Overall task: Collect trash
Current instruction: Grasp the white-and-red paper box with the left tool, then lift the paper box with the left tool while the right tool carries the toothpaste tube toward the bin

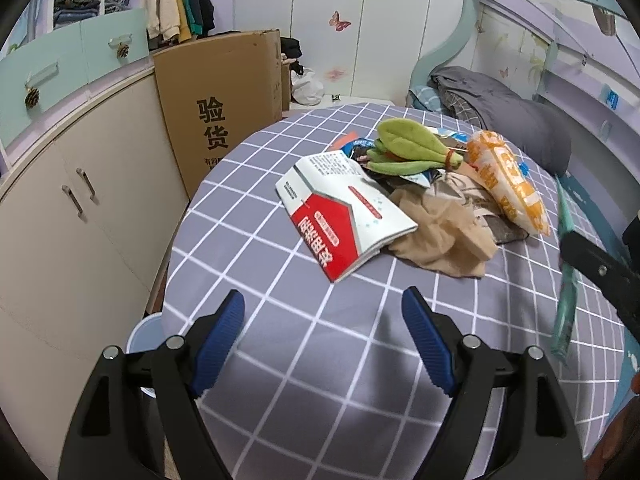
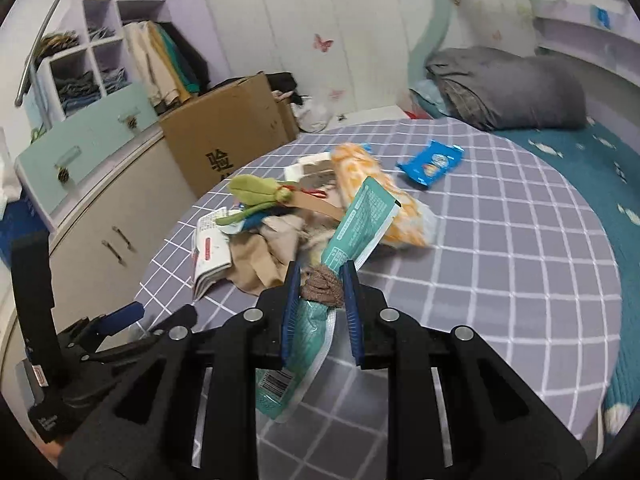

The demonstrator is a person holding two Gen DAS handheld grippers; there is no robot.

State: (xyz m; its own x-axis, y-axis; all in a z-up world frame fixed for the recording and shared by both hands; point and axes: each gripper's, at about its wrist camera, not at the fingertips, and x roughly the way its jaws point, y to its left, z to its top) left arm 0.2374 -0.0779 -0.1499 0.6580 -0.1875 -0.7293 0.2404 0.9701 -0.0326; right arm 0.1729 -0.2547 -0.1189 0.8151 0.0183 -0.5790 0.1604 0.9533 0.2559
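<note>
Trash lies in a pile in the middle of the checked bed sheet (image 2: 500, 240). In the pile are an orange snack bag (image 2: 380, 196), a red and white booklet (image 1: 344, 216), a green soft toy (image 1: 408, 148) and some tan cloth (image 1: 436, 236). A blue snack pack (image 2: 432, 162) lies by itself, well apart from the pile, nearer the grey pillow (image 2: 516, 96).

The right gripper (image 2: 318, 300) is closed on a long teal wrapper (image 2: 360, 220). The wrapper sticks out both ways, up past the fingers and down under them. The left gripper (image 1: 324, 344) is wide open with nothing in it. It hangs over the bare sheet, near the booklet.

What could go wrong? The wrapper is thin and slick, and only a small part of it is pinched. It could slide out and fall back on the bed. Its top end is close to the orange snack bag, so a quick pull might drag or knock the pile.

A big brown cardboard box (image 1: 224, 96) stands on the floor beside the bed. I cannot see what is inside it. A pale blue bucket (image 1: 144, 332) peeks out by the bed edge under the left gripper. It may be the bin, but its inside is hidden too.
</note>
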